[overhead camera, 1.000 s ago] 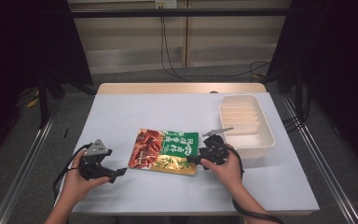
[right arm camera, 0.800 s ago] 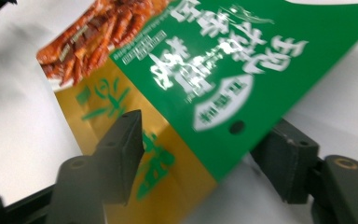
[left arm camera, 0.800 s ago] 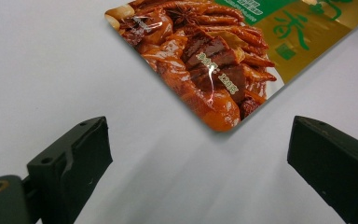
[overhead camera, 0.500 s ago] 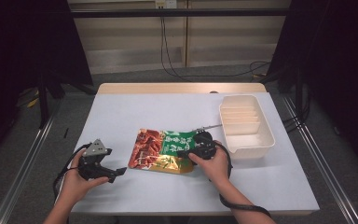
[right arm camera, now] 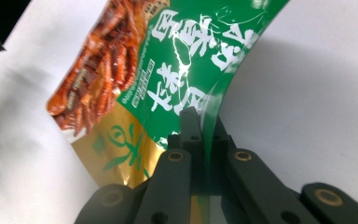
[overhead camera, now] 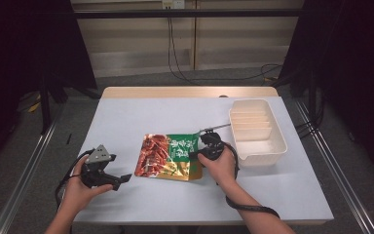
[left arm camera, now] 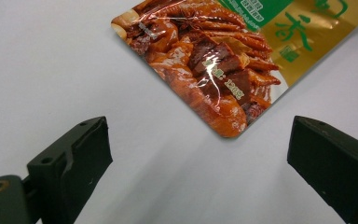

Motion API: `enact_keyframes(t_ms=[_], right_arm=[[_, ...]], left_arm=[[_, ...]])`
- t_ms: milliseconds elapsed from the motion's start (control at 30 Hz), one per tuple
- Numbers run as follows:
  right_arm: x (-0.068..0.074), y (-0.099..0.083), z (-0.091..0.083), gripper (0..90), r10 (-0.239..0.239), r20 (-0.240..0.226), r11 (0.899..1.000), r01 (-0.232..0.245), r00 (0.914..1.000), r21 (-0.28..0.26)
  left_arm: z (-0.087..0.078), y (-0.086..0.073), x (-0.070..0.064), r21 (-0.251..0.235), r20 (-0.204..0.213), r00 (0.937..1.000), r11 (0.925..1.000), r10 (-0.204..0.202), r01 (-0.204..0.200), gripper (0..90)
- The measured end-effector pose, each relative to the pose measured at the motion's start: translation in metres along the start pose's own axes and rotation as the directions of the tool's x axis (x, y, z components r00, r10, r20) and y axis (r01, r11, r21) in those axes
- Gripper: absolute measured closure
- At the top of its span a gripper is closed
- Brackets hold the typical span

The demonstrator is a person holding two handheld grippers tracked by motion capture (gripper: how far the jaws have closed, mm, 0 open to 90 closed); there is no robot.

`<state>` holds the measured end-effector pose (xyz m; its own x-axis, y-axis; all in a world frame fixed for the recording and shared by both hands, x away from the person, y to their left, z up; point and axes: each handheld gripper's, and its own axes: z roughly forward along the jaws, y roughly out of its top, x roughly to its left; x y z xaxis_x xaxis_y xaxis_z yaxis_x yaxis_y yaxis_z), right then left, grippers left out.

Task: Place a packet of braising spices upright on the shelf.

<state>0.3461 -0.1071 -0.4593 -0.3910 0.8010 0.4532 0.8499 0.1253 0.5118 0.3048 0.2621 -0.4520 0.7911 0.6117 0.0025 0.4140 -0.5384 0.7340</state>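
We are seeing the snack pouch [left arm camera: 205, 56] running off the top edge of the left gripper view, its green lettering cut short. In the right gripper view, the pouch edge is disappearing between the jaws of the right gripper [right arm camera: 200, 126]. From above, our right hand [overhead camera: 219, 163] is covering the pouch's near right corner, and its print is reading too small.

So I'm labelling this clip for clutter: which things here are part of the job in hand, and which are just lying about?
In the job:
- snack pouch, its edge clamped by the right hand-held gripper
- left hand-held gripper, open beside the pouch's corner, not touching it
- likely the white divided tray next to the pouch

Lying about:
- cables on the floor behind the table
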Motion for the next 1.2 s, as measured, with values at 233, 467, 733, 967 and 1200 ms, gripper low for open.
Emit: enact_keyframes(t_ms=[233,467,733,967,1200], right_arm=[[0.008,0.021,-0.021,90.0,-0.023,0.017,0.998,0.022,0.9996,0.057],[0.015,0.051,-0.046,90.0,-0.068,0.027,0.990,0.064,0.9973,0.127],[0.037,0.085,-0.070,90.0,-0.160,0.057,0.973,0.148,0.9855,0.179],[0.051,0.105,-0.082,90.0,-0.231,0.056,0.949,0.212,0.9713,0.233],[0.061,0.121,-0.095,90.0,-0.305,0.027,0.914,0.284,0.9521,0.288]], left_arm=[[0.000,-0.001,0.000,-0.007,0.009,0.9999,0.9999,-0.010,0.010,5.8],[0.000,0.000,0.000,-0.006,0.014,0.9999,1.0000,-0.005,0.005,5.8],[-0.001,0.000,0.001,-0.023,0.022,0.9997,0.9997,-0.005,0.005,5.8],[0.000,-0.001,0.001,-0.017,0.024,0.9997,0.9998,-0.008,0.008,5.8],[-0.001,-0.001,0.000,-0.028,0.015,0.9997,0.9994,-0.017,0.017,5.8]])
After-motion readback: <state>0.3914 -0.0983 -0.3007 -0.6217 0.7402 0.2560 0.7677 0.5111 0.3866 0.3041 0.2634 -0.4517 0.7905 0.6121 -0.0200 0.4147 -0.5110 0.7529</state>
